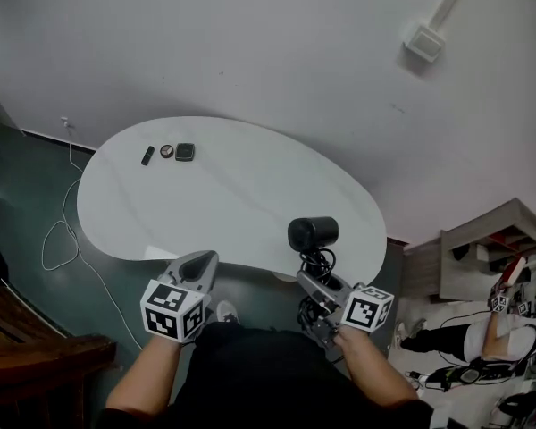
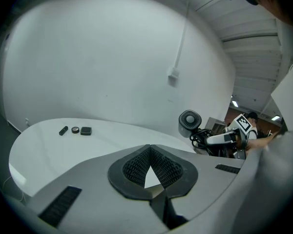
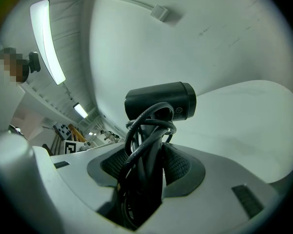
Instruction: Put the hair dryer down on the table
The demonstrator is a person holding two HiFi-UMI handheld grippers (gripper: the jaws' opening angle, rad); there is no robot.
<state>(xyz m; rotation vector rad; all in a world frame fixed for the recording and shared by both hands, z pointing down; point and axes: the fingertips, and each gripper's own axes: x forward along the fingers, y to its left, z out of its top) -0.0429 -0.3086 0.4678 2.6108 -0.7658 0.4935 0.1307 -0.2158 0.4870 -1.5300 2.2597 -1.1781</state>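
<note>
A black hair dryer (image 1: 313, 233) with its cord wound round the handle stands upright in my right gripper (image 1: 320, 282), just above the near right edge of the white oval table (image 1: 241, 204). In the right gripper view the pads of that gripper (image 3: 149, 152) press on the corded handle, and the barrel of the hair dryer (image 3: 161, 101) lies crosswise above them. My left gripper (image 1: 199, 269) hangs at the table's near edge, left of the dryer, with nothing in it. Its fingertips (image 2: 149, 147) meet in the left gripper view, which also shows the hair dryer (image 2: 189, 121) at the right.
Three small dark items lie at the table's far left: a stick (image 1: 147, 155), a round piece (image 1: 166, 151) and a box (image 1: 185, 152). A white cable (image 1: 62, 231) trails over the floor at the left. A wooden seat (image 1: 27, 329) is at lower left, shelving (image 1: 491, 248) at the right.
</note>
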